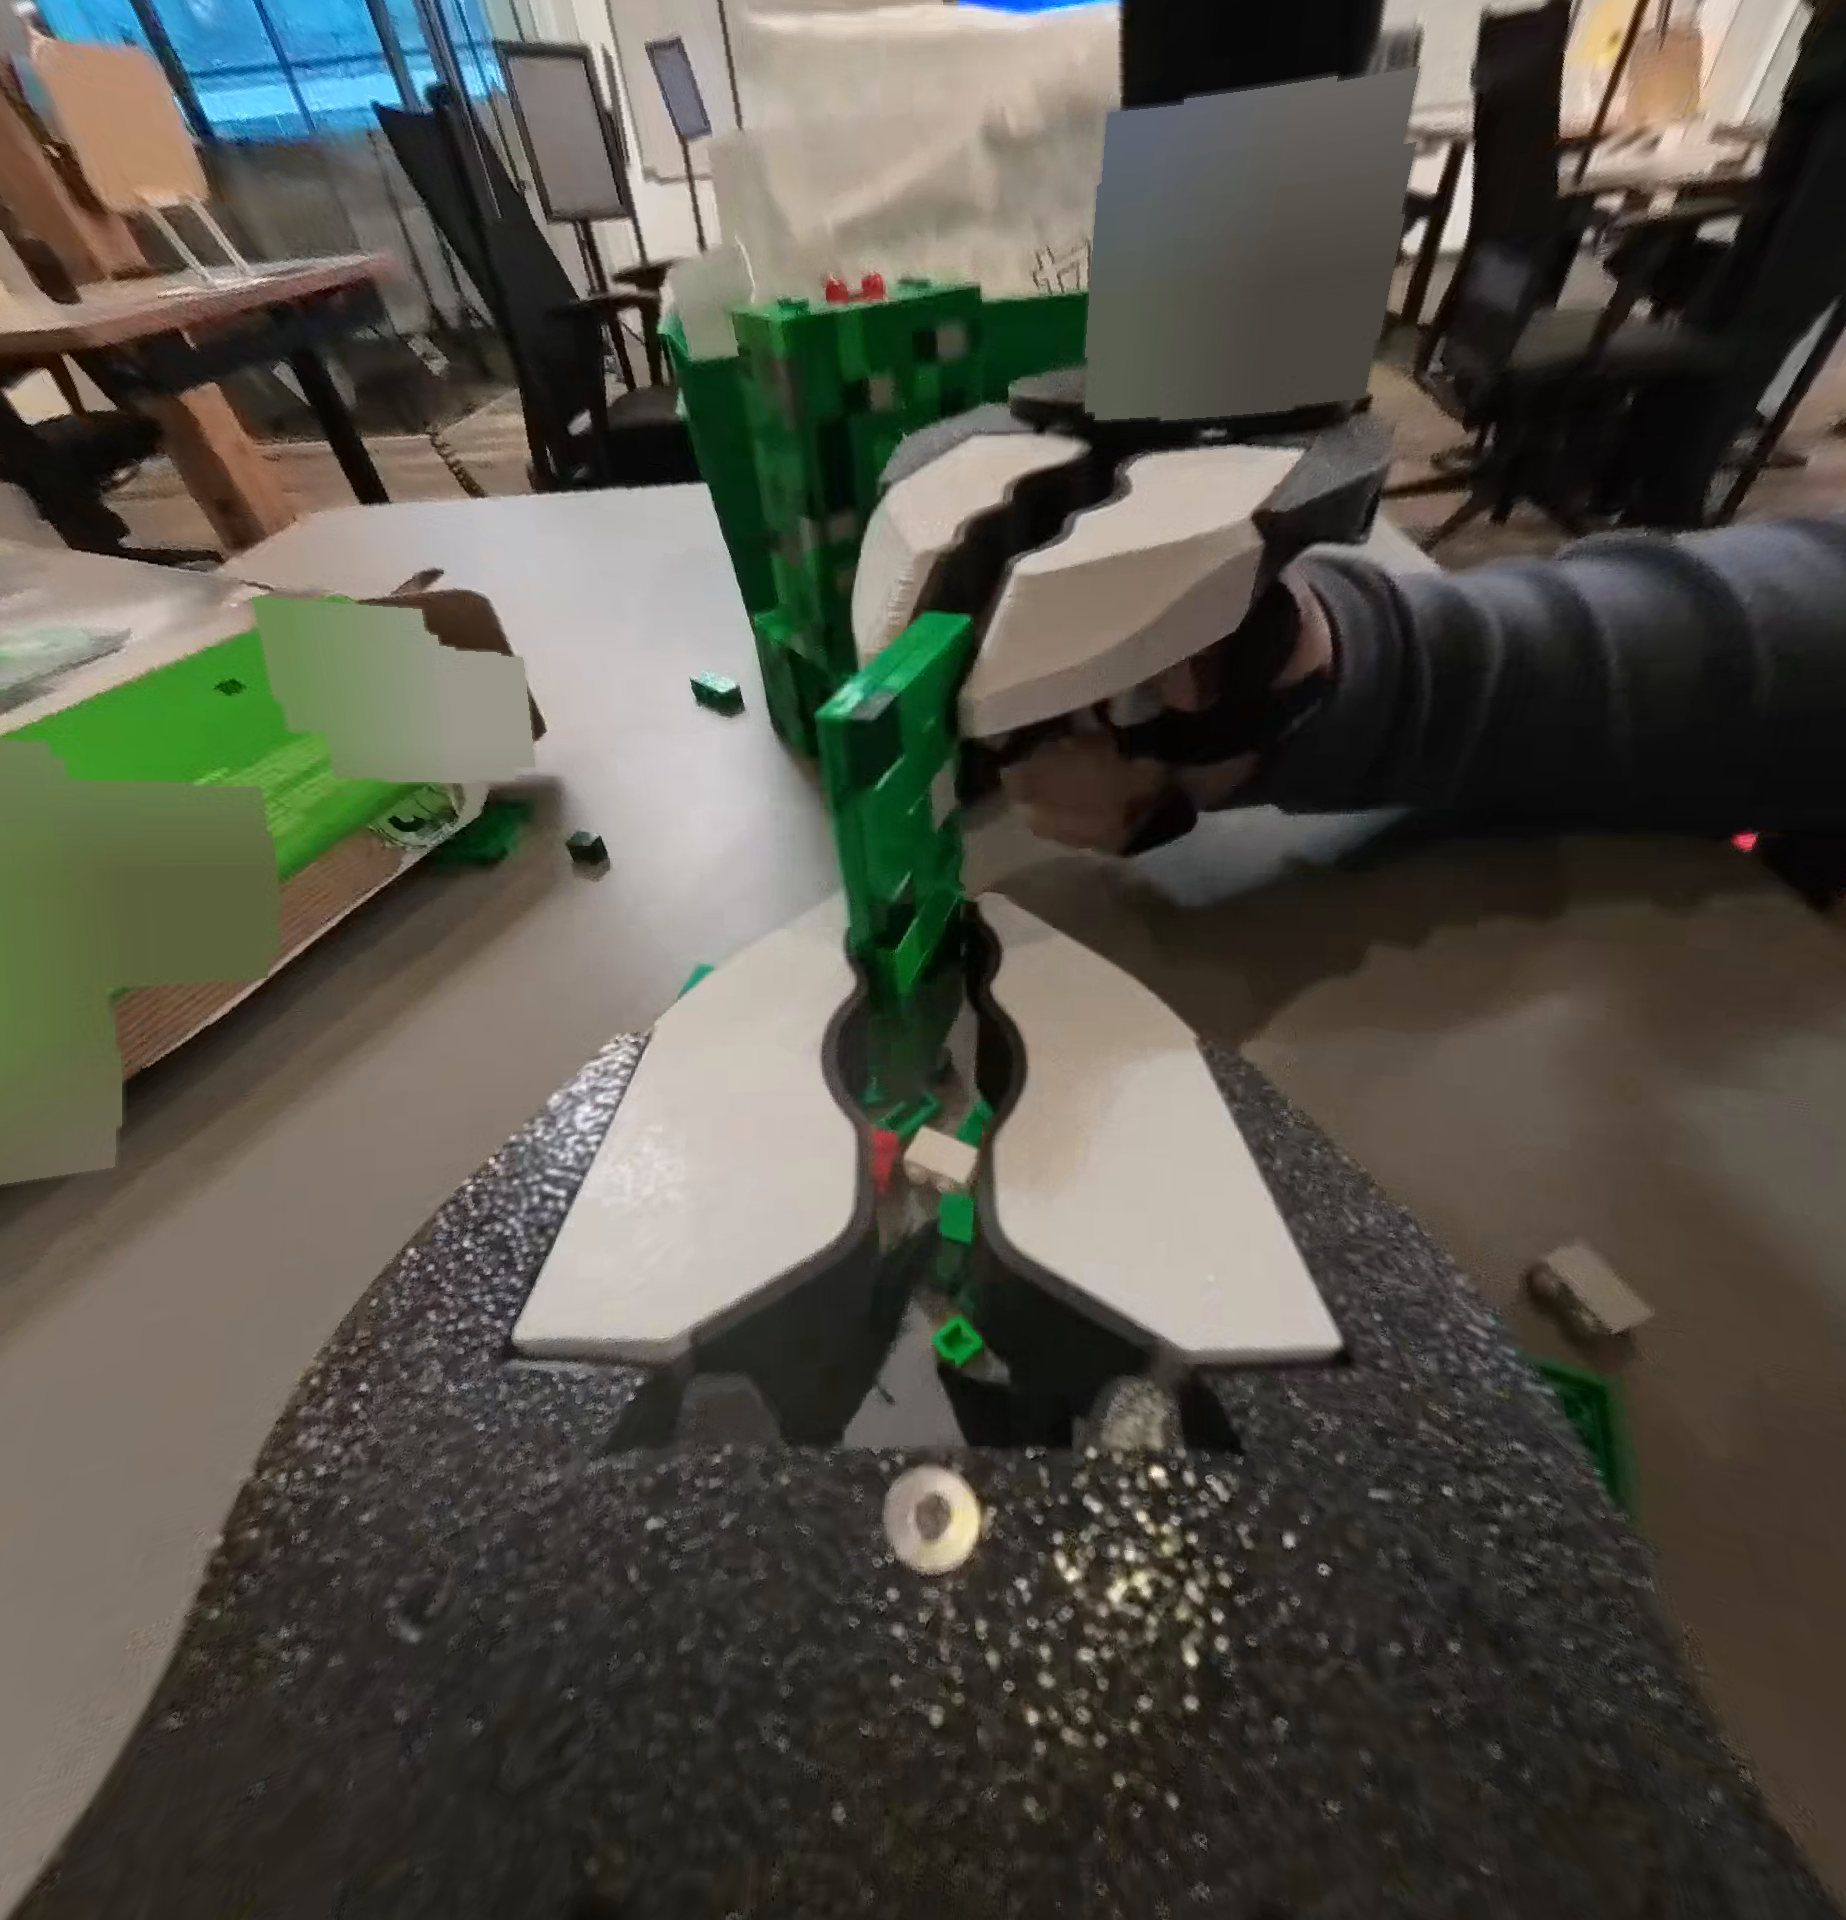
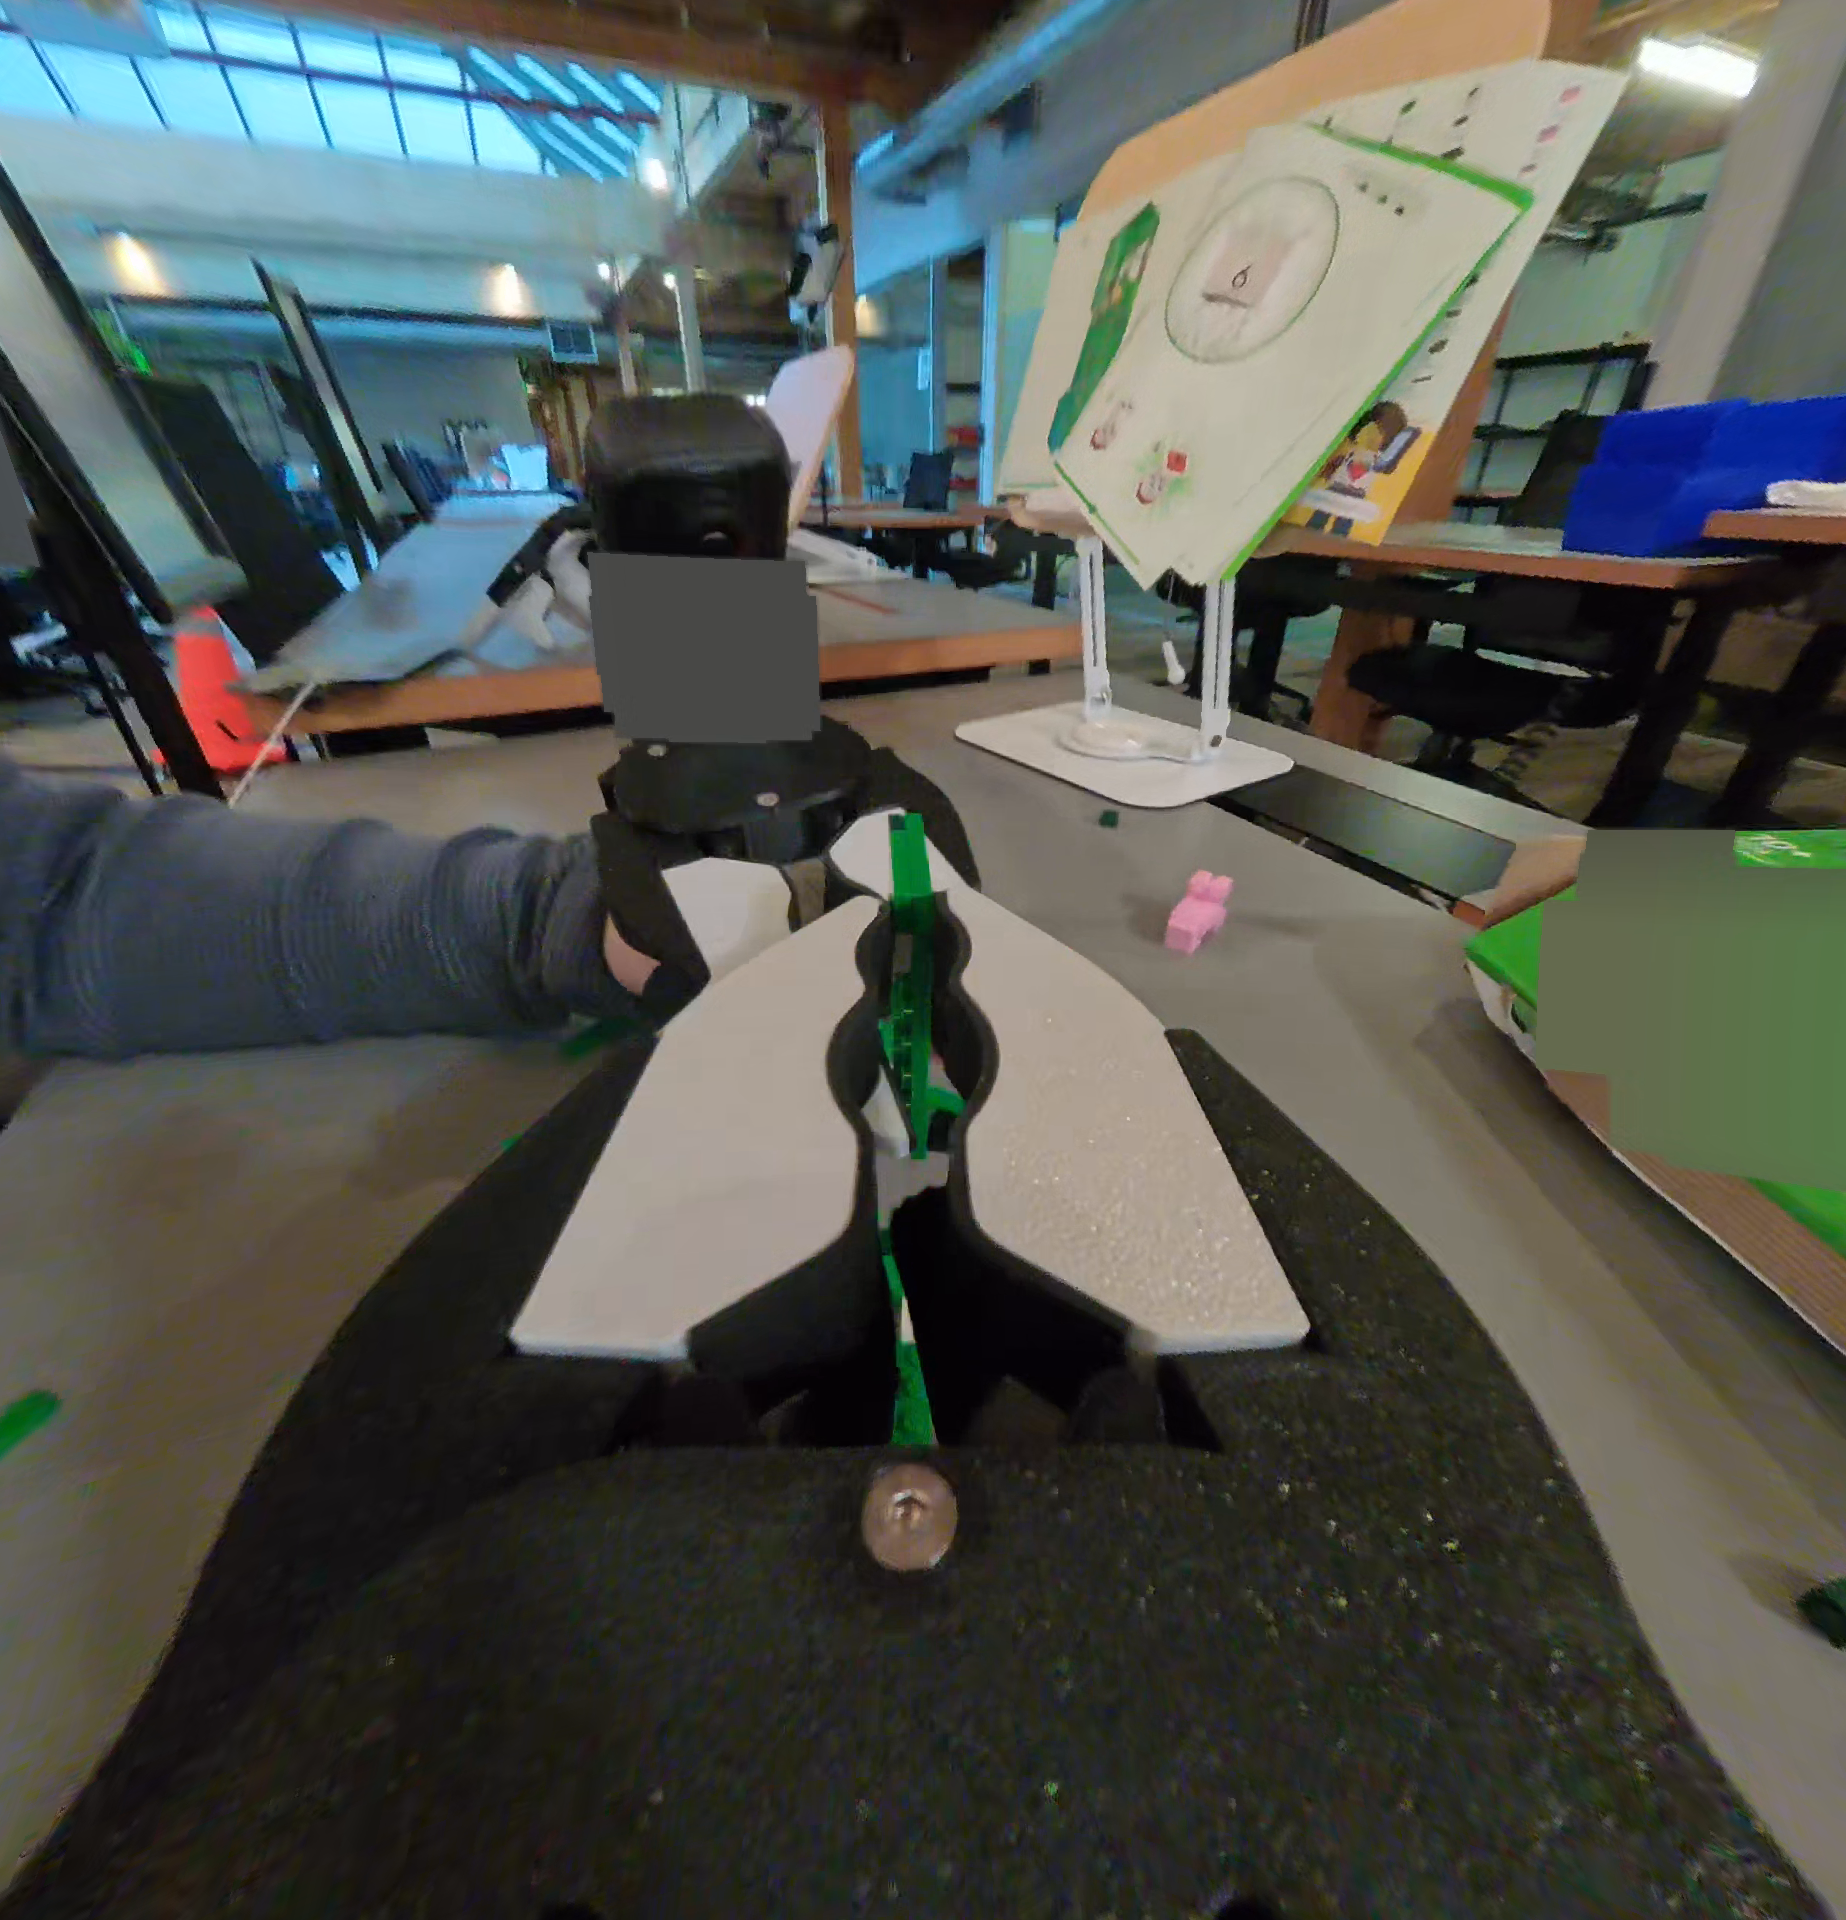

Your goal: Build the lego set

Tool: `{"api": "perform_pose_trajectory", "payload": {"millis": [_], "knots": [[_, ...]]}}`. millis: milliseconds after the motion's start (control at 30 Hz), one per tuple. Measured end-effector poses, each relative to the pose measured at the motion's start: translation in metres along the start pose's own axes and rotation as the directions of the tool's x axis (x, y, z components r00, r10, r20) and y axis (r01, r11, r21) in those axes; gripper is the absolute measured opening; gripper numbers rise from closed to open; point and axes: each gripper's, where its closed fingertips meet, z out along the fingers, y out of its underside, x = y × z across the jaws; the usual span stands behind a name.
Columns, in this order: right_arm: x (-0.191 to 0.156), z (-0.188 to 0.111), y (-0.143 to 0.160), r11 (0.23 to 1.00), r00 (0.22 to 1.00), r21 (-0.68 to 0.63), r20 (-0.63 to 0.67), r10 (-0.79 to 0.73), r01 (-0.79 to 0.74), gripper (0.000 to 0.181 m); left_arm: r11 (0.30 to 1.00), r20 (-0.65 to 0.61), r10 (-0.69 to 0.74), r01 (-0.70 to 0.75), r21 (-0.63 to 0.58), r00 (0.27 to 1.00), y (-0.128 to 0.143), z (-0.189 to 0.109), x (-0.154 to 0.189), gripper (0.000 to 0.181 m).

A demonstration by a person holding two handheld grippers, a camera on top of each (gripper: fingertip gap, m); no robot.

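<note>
A flat green lego panel (image 1: 898,790) stands upright between both grippers. My left gripper (image 1: 914,925) is shut on its lower end. My right gripper (image 1: 945,665), held by a hand in a dark sleeve, is shut on its upper end from the right. In the right wrist view the panel (image 2: 911,935) shows edge-on between the shut fingers of my right gripper (image 2: 911,914), with the left gripper's white fingers (image 2: 727,904) just beyond. A tall green lego build (image 1: 846,416) stands on the grey table (image 1: 607,582) behind the panel.
Loose small bricks lie about: green ones (image 1: 716,691) (image 1: 586,847), a grey one (image 1: 1589,1288), and red, white and green ones (image 1: 929,1153) under my left gripper. A green box (image 1: 223,748) sits left. A pink lego pig (image 2: 1196,912) and a booklet on a white stand (image 2: 1262,312) are farther off. Some 4 cm of space lies between my two pairs of fingers. The tall green lego build (image 1: 846,416) is about equally far from each gripper, around 15 cm.
</note>
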Motion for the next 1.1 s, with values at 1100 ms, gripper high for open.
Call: {"api": "perform_pose_trajectory", "payload": {"millis": [1100], "knots": [[0.028,0.021,0.026,0.999,0.979,-0.05,-0.202,0.009,-0.019,0.036,0.951,0.385,0.225,-0.116,-0.286,0.895,0.026,-0.003,-0.044,0.006]]}}
